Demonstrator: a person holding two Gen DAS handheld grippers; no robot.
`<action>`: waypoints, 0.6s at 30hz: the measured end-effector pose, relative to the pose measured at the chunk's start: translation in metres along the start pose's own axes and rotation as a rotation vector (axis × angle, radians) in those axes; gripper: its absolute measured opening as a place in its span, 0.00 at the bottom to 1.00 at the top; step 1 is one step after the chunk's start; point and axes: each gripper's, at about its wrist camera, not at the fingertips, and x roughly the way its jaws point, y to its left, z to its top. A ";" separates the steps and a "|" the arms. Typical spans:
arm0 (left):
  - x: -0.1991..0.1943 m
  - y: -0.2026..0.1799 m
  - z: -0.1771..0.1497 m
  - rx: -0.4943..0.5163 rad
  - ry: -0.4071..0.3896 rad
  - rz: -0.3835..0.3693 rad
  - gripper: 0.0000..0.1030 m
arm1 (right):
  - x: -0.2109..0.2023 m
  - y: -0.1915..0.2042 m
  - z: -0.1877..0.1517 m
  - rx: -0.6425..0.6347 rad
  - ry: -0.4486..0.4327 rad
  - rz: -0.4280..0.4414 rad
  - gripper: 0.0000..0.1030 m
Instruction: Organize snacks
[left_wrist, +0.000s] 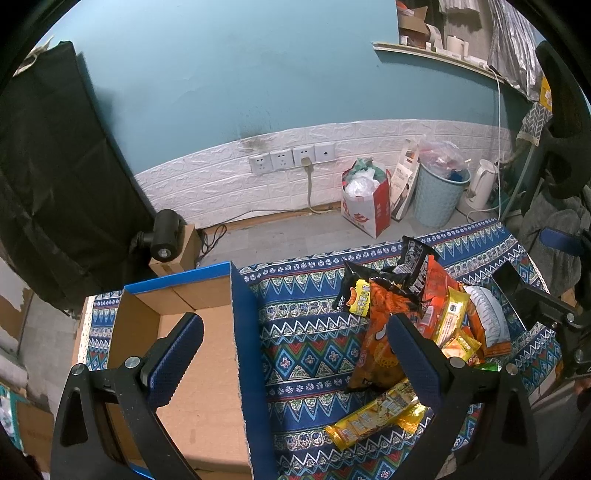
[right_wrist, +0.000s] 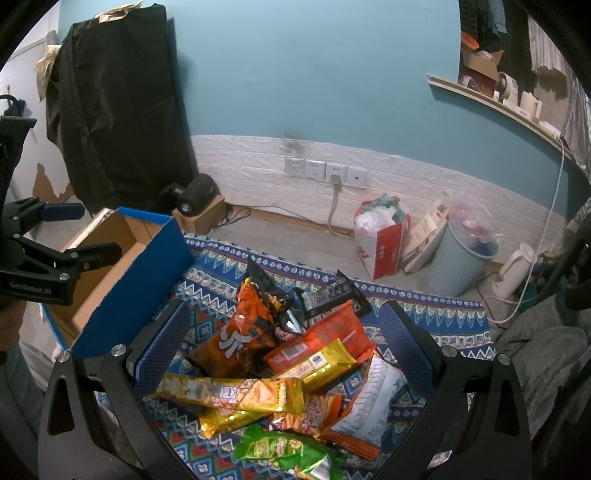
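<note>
Cardboard box (left_wrist: 207, 354) stands beside the snack pile (right_wrist: 291, 369) on patterned cloth (left_wrist: 306, 354).

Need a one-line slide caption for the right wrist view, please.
Open right gripper poised over the snack pile beside the empty cardboard box.

Glossy, crinkled foil snack packets (right_wrist: 295, 369) lie on a matt woven patterned cloth (left_wrist: 314, 350) beside a rough brown cardboard box (left_wrist: 199, 369).

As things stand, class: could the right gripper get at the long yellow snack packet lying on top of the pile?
Probably yes. The right gripper is open and empty, and the long yellow snack packet lies uncovered on top between its fingers.
</note>
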 end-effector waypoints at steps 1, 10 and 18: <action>0.000 0.000 0.000 0.001 0.001 -0.001 0.98 | 0.000 -0.001 0.000 0.000 0.001 -0.002 0.97; 0.005 -0.008 0.001 0.019 0.008 -0.013 0.98 | -0.001 -0.007 0.000 0.017 0.012 -0.011 0.97; 0.015 -0.017 0.001 0.041 0.011 -0.025 0.98 | 0.001 -0.017 -0.002 0.032 0.027 -0.028 0.97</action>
